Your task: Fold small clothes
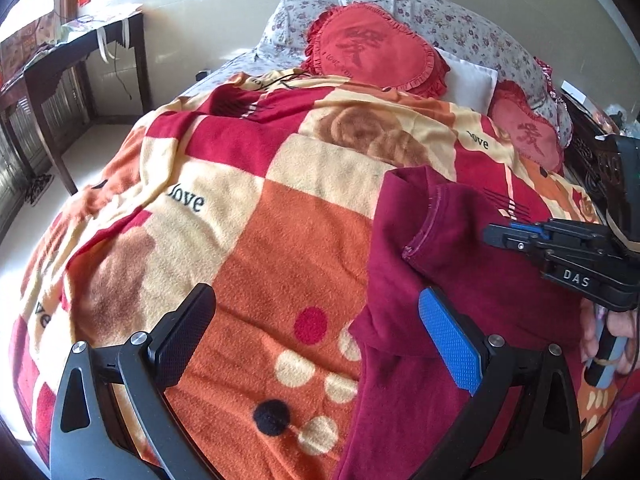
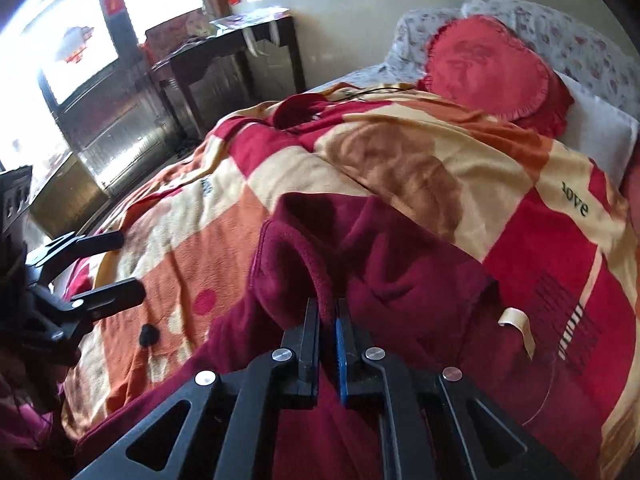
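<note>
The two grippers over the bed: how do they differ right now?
The left gripper has its jaws wide apart with nothing between them; the right gripper is shut, pinching an edge of the maroon shirt. Both are black with one blue pad and angle down over the blanket.

- Dark maroon garment [image 1: 460,264], soft fleecy knit, with a ribbed neckline showing a stitched hem.
- Spread partly flat on the checked orange, red and cream blanket [image 1: 280,220], toward the near right side of the bed.
- Upper part doubled over itself, forming a thick rounded fold [image 2: 296,248] near the collar.
- Lower part trailing down toward the near edge, wrinkled and uneven.
- Fold edge pinched between the right gripper [image 2: 327,312] fingers.
</note>
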